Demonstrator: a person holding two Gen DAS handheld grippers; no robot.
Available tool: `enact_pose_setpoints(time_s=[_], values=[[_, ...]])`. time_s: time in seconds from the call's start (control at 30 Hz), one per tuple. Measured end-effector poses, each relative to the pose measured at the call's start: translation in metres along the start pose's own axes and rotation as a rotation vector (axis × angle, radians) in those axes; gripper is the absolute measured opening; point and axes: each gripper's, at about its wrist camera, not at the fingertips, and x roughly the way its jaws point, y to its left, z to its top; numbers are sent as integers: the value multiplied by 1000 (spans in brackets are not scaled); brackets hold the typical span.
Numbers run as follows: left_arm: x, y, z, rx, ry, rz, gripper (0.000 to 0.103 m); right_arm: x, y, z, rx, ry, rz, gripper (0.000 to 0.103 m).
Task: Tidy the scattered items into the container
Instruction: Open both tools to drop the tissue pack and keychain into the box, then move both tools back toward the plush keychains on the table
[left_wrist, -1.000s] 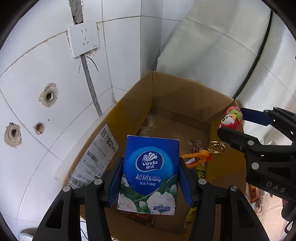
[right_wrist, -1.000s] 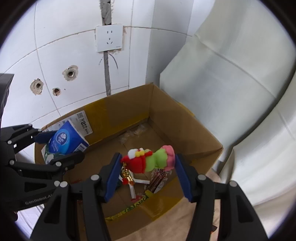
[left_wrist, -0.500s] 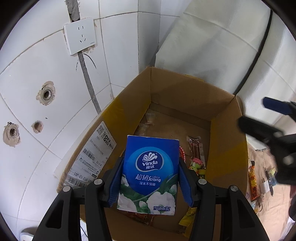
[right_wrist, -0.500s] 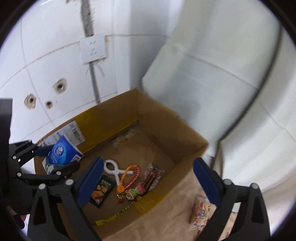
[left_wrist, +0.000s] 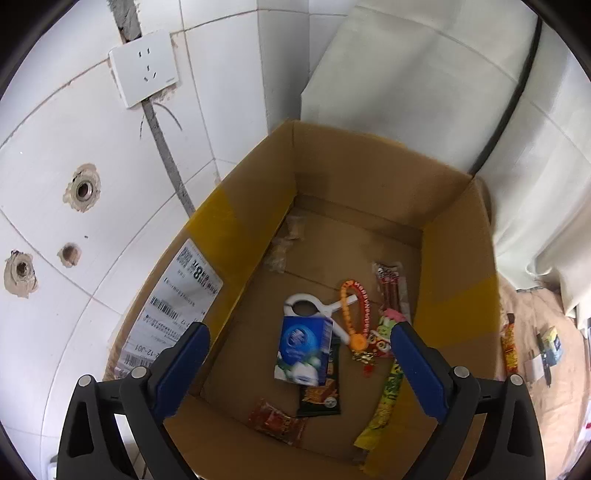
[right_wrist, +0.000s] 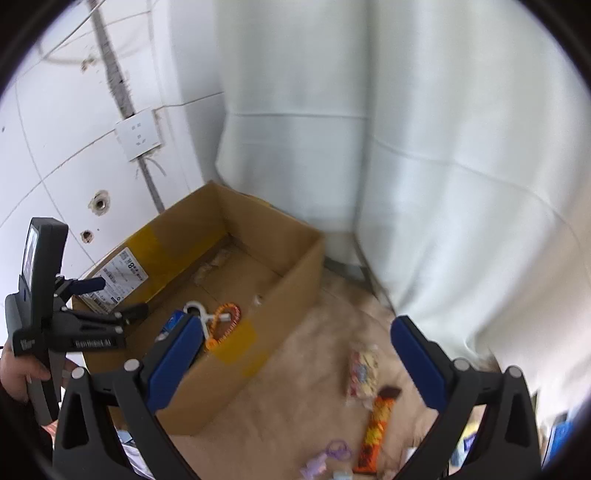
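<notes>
Cardboard box (left_wrist: 458, 258) stands in the corner against the tiled wall (left_wrist: 92, 129) and a white covered panel (right_wrist: 406, 147), and it holds most of the clutter: a blue Vinda tissue pack (left_wrist: 304, 350) lying on a dark snack packet (left_wrist: 321, 395), a white clip (left_wrist: 306, 306), an orange beaded keychain (left_wrist: 354, 306), a small red-and-green plush charm (left_wrist: 382, 336), a sausage stick packet (left_wrist: 391, 288), a red sachet (left_wrist: 277, 421) and a long yellow-green wrapper (left_wrist: 384, 406) leaning on the near wall. Left tongs (left_wrist: 299, 354) hang over the box, spread wide and empty; right tongs (right_wrist: 295, 354) are also spread and empty, pointing toward the floor (right_wrist: 288, 398) beside the box. Outside, an orange snack bar (right_wrist: 375, 432), a clear biscuit packet (right_wrist: 364, 373) and a purple toy (right_wrist: 328, 458) wait well apart from the box. The right wrist view is blurred, so aiming at the flat bar may go wide, and in my judgement the thin packet could slip out of a shallow pinch. Crushing the biscuits is likely if the tongs press hard. Carrying a long bar crosswise could catch the box rim and tip it back onto the floor, and the two tools, working close together, could knock each other above the opening.
</notes>
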Motion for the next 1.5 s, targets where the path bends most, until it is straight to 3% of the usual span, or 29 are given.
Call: enact_pose_setpoints(time_s=[0.17,0.4,0.73,0.8,0.9,1.07,1.2,1.33,1.5], values=[[-24,-23,7,44,-44,-66,99,-22,-32,-15,36,-13,-67,103],[-66,-85,18,149,-122,-173,100,-58,-83,-34,145,-45,-115,103],[-76,-178,-1,233,-126,-282,101,-97,-139,-76,238,-44,-228,103],[-69,-195,-11,263,-97,-294,101,-99,-147,-86,261,-30,-249,103],[-57,-214,-26,295,-63,-255,101,-95,-153,-103,265,10,-277,103],[-30,-230,-61,320,-20,-289,101,-78,-138,-132,207,36,-315,103],[-11,-230,-88,317,-4,-276,101,-56,-128,-158,242,100,-294,103],[15,-237,-108,363,71,-247,101,-45,-123,-182,262,104,-289,103],[33,-237,-127,390,45,-262,101,-23,-118,-202,269,174,-234,103]])
